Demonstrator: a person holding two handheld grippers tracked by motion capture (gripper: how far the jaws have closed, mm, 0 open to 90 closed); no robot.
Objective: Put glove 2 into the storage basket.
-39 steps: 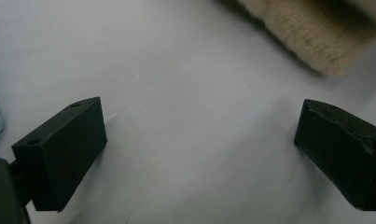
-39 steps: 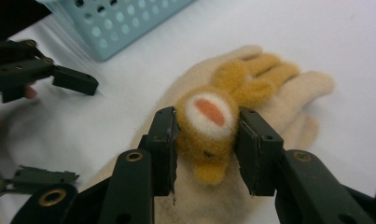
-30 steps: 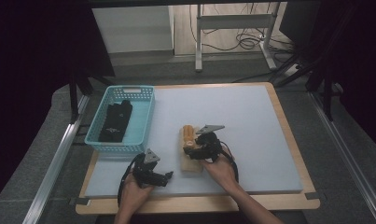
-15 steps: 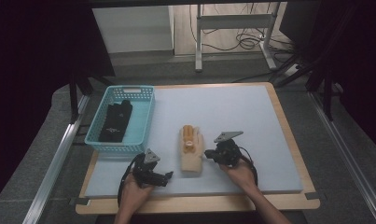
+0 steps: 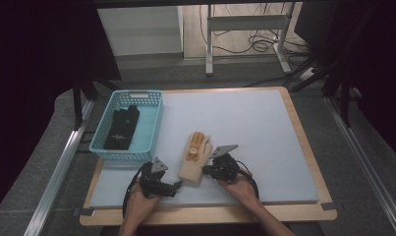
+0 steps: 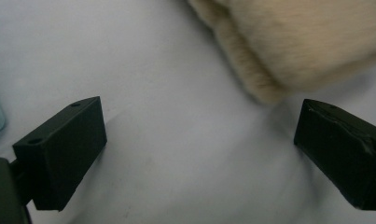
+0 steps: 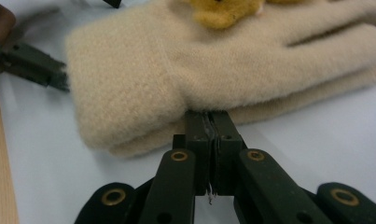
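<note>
A cream woolly mitten (image 5: 195, 160) with a yellow bear figure on it lies flat on the pale mat (image 5: 244, 118). My right gripper (image 5: 209, 170) is at the mitten's right edge. In the right gripper view its jaws are shut together (image 7: 212, 119), with the tips against the side of the mitten (image 7: 176, 60) near the cuff; no fabric shows between them. My left gripper (image 5: 178, 186) rests on the mat just below-left of the cuff. It stands open (image 6: 199, 144), with the cuff corner (image 6: 293, 42) just beyond its jaws and nothing between them.
A light blue plastic basket (image 5: 136, 93) stands at the mat's left and holds dark gloves (image 5: 123, 128). The mat lies on a wooden board (image 5: 303, 132). Metal rails run along both sides of the table.
The right gripper left the top of the mitten, swung out to the right, then came back down to the mitten's right edge with its jaws now shut. The left gripper stayed put.
</note>
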